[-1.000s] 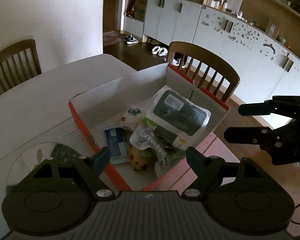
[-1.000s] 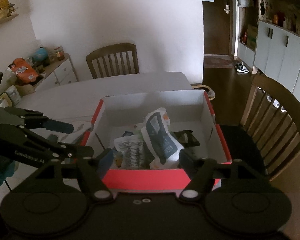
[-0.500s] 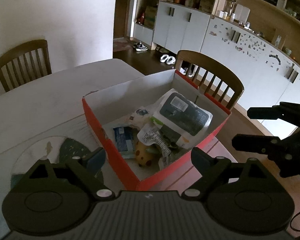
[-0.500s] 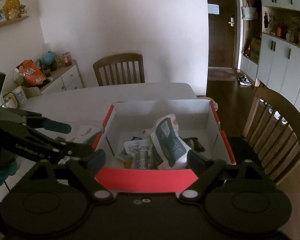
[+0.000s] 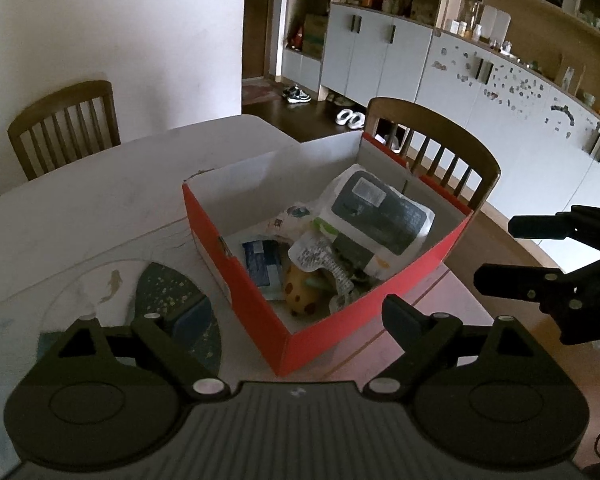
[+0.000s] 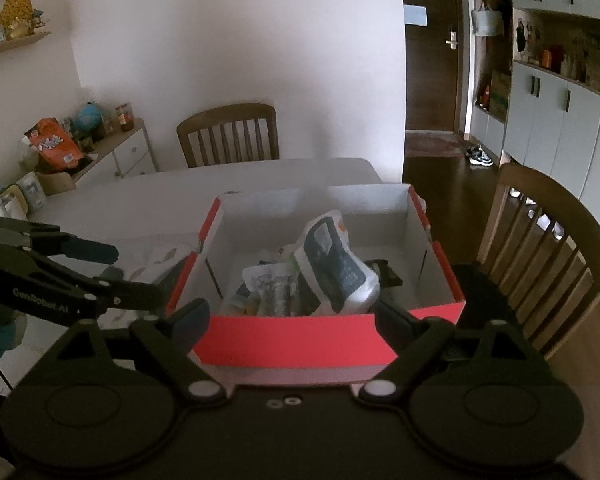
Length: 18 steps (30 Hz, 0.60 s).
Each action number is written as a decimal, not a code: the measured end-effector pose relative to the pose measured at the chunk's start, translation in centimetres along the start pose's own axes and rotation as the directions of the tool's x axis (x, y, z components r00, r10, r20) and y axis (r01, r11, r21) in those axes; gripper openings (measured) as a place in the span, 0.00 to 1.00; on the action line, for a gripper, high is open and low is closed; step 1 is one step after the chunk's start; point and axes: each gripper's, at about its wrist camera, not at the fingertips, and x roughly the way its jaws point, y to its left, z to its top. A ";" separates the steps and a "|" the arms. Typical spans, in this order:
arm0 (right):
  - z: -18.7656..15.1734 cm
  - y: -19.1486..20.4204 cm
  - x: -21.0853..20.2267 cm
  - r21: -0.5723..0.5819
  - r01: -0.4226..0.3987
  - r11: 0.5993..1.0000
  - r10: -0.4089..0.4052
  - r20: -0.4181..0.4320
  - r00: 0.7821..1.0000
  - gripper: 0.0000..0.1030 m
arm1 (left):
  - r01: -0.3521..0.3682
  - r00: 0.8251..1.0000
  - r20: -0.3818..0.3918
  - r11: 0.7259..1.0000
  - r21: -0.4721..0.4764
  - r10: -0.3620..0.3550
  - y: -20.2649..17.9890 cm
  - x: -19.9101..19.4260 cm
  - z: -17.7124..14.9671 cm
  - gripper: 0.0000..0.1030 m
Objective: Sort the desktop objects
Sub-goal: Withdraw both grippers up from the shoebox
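Holding both tools above the red box [image 5: 268, 320] on the white table [image 5: 100, 208], we see our left gripper [image 5: 300, 316] and right gripper [image 6: 292, 316] spread wide, gripping nothing. "GenRobot.AI" reads on the left tool's arm. Inside: a dark-labelled pouch [image 6: 334, 264], print too small to read.

Red cardboard box [image 5: 260, 312], white inside, open-topped, sits on the worktop [image 5: 100, 200]. Contents piled loosely: large white pouch with dark panel [image 5: 376, 216] leaning tilted on top, crumpled printed packet [image 5: 316, 256], blue sachet [image 5: 260, 264], yellow spotted toy [image 5: 300, 296].
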 end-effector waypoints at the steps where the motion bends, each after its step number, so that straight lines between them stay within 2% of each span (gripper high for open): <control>1: -0.1 0.0 0.0 -0.001 -0.003 1.000 0.003 -0.002 1.000 0.87 | -0.002 1.000 0.000 1.000 -0.001 0.002 0.0 0.0 -0.1 0.90; 18: -0.5 0.2 -0.1 -0.009 -0.009 1.000 0.009 -0.006 1.000 0.87 | 0.012 1.000 -0.006 1.000 0.002 -0.012 -0.4 0.7 -1.0 0.90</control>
